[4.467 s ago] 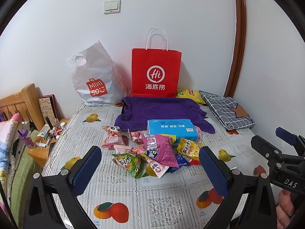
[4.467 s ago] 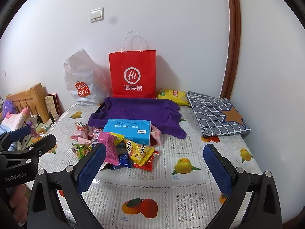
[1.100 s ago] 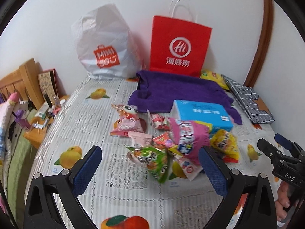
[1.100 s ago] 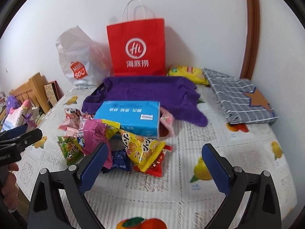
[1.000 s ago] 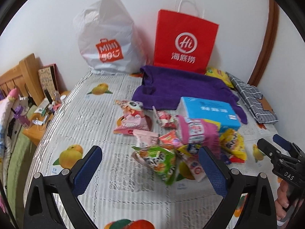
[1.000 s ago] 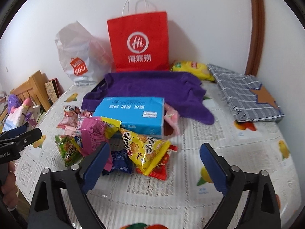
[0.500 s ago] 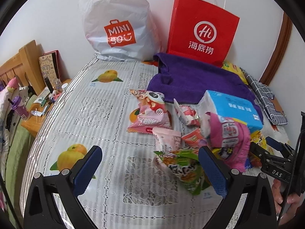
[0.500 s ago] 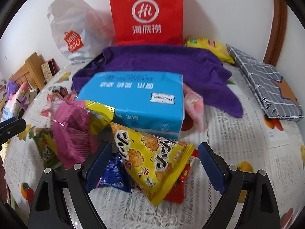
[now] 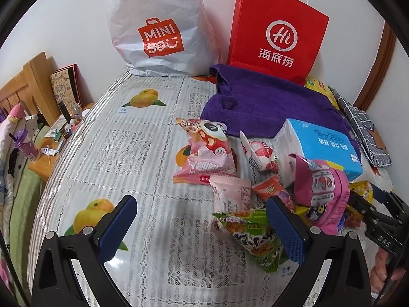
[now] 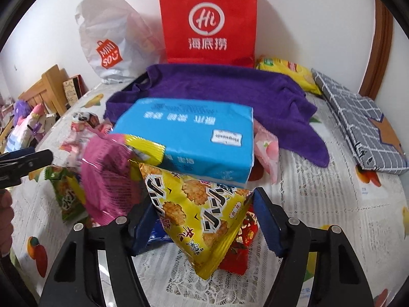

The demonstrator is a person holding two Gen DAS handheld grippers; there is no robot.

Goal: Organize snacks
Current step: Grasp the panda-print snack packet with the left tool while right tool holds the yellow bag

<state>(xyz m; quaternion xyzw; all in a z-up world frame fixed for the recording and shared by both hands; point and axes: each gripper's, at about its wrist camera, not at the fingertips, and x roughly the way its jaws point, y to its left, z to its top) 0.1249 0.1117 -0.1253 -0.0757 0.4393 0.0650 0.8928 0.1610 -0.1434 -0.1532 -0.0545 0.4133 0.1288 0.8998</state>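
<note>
We see the yellow snack bag (image 10: 196, 217), glossy and printed with crackers, lying before the blue tissue pack (image 10: 189, 138). The right gripper (image 10: 202, 220), jaws just narrowing, brackets it; contact is unclear. Only the left view shows the left gripper (image 9: 202, 225) standing wide and empty beside the green snack bag (image 9: 253, 232).

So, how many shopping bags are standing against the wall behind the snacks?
2. The white plastic bag stands at the back left. The red paper bag stands to its right, directly behind the purple towel. No other bag is visible, though one could be hidden behind them.
</note>
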